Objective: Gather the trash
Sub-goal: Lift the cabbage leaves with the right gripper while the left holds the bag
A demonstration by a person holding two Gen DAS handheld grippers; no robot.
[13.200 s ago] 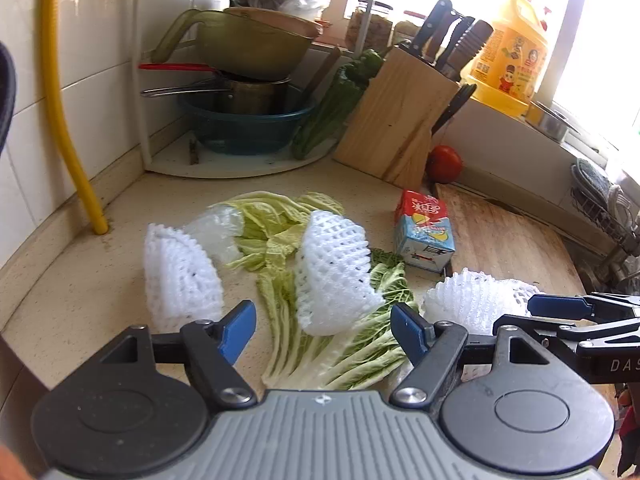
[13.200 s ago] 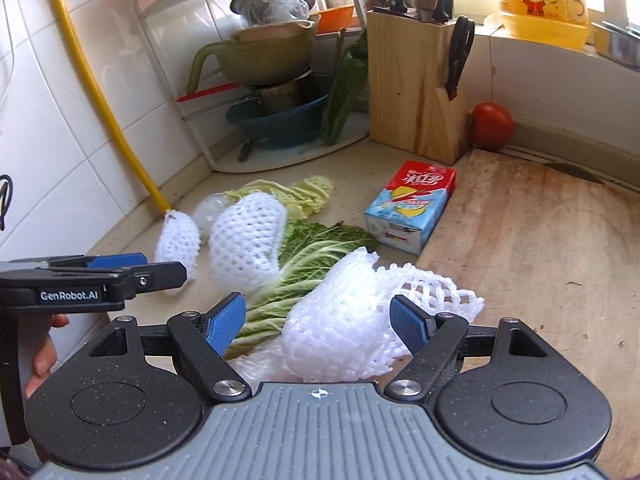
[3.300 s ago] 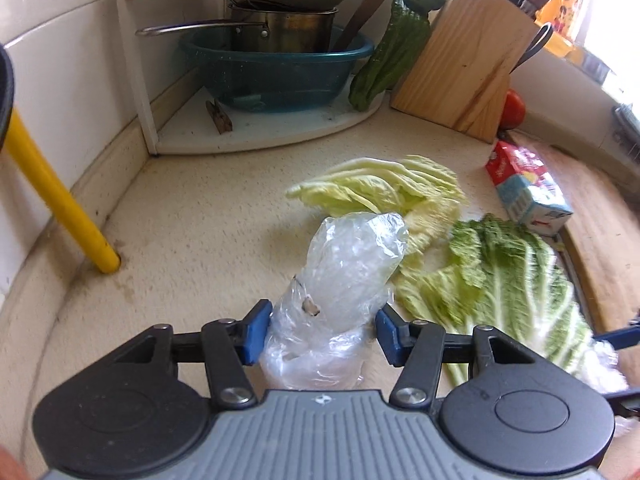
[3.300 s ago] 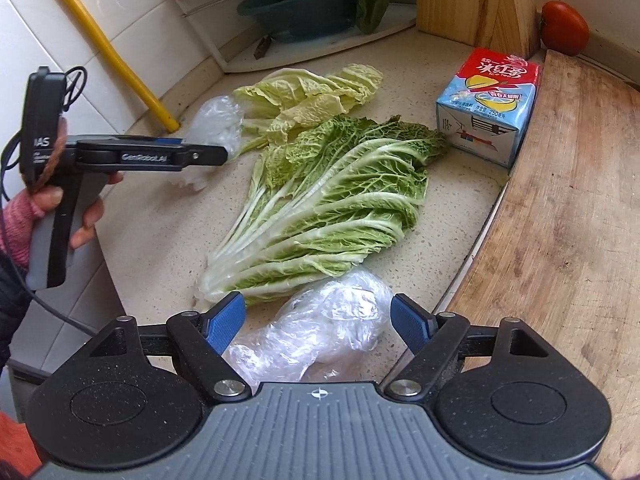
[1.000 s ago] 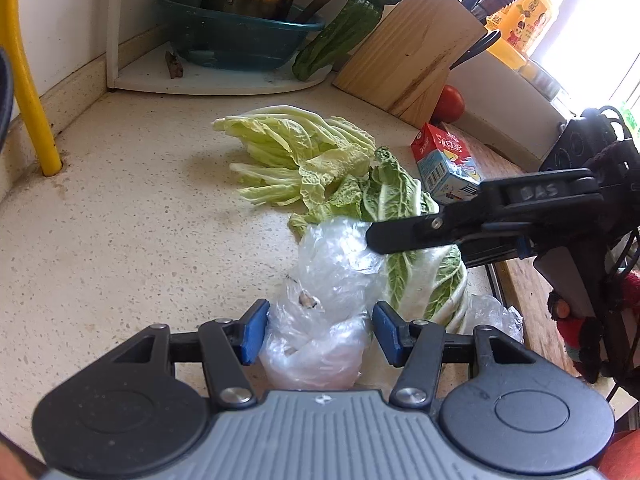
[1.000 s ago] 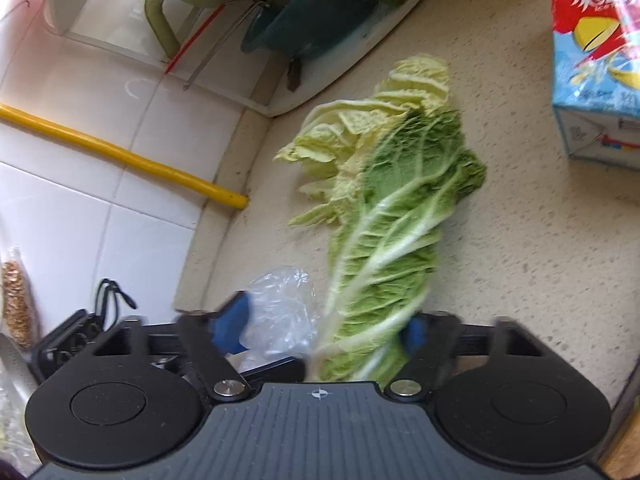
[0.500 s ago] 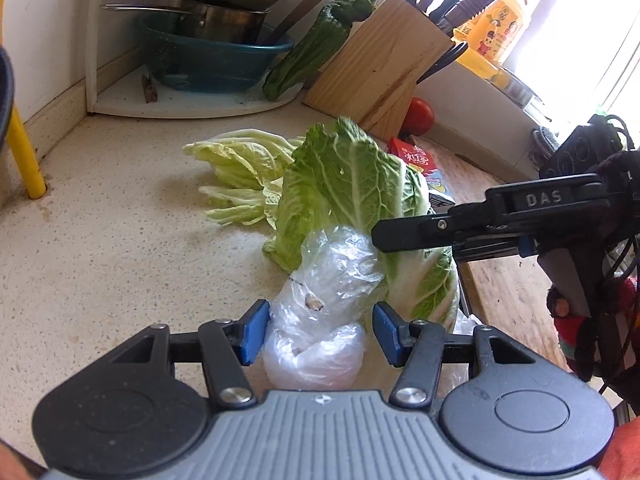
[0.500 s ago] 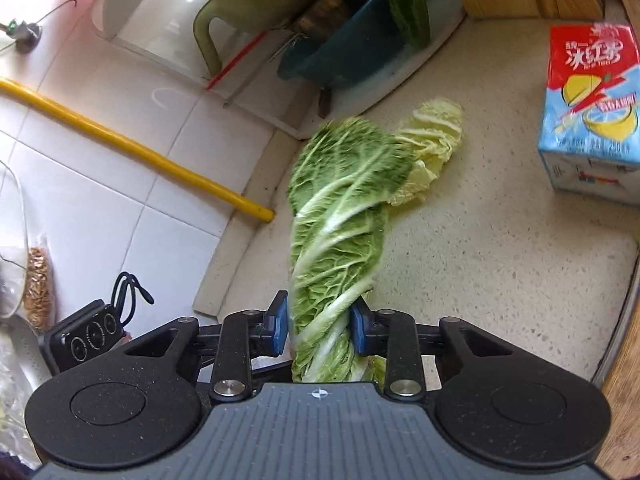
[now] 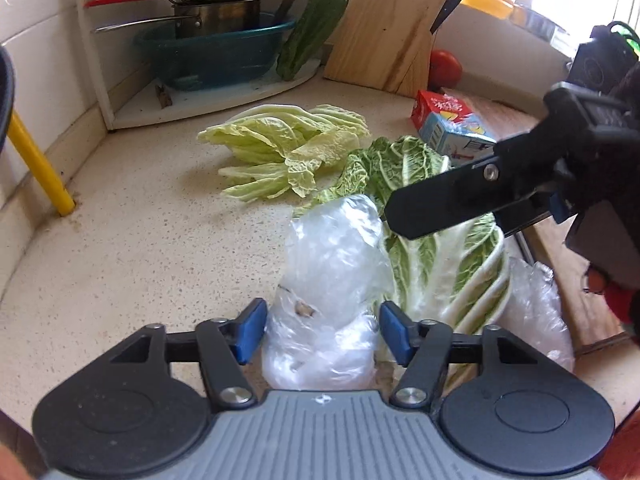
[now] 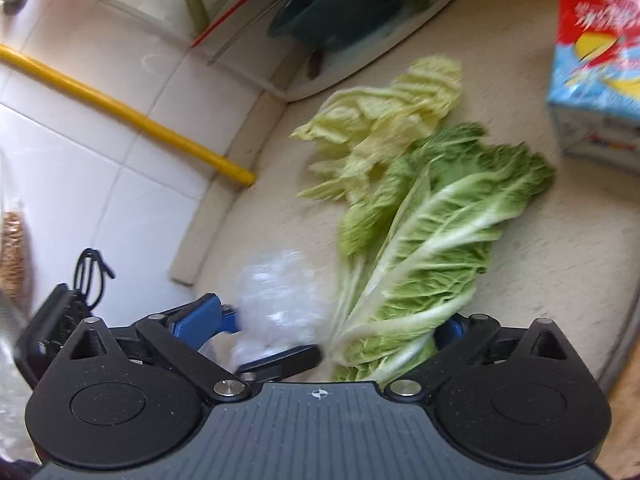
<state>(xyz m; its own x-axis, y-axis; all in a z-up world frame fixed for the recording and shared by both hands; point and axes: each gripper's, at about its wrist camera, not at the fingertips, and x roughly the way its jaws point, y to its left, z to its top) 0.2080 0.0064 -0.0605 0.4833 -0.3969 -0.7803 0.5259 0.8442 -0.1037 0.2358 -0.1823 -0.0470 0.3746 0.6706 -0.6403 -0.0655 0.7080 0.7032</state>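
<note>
My left gripper (image 9: 320, 330) is shut on a crumpled clear plastic bag (image 9: 332, 264), which bulges between the blue pads just above the counter. My right gripper (image 10: 332, 324) is open over the stalk end of a dark green cabbage leaf (image 10: 432, 232), which lies flat on the counter; the same leaf shows in the left wrist view (image 9: 436, 240). A paler cabbage leaf (image 9: 288, 148) lies behind it. A second clear plastic bag (image 9: 532, 304) lies by the cutting board. A red and blue drink carton (image 9: 448, 124) stands further back.
A corner rack (image 9: 200, 96) holds a teal basin (image 9: 216, 52) and pots. A wooden knife block (image 9: 392, 20) and a tomato (image 9: 444, 68) stand behind. A yellow pipe (image 9: 36, 160) runs down at the left wall. A wooden cutting board (image 9: 576, 280) lies at the right.
My right gripper held the green leaf raised upright half a second ago; it has now opened and the leaf lies flat on the counter. The left gripper keeps its hold on the bag.
</note>
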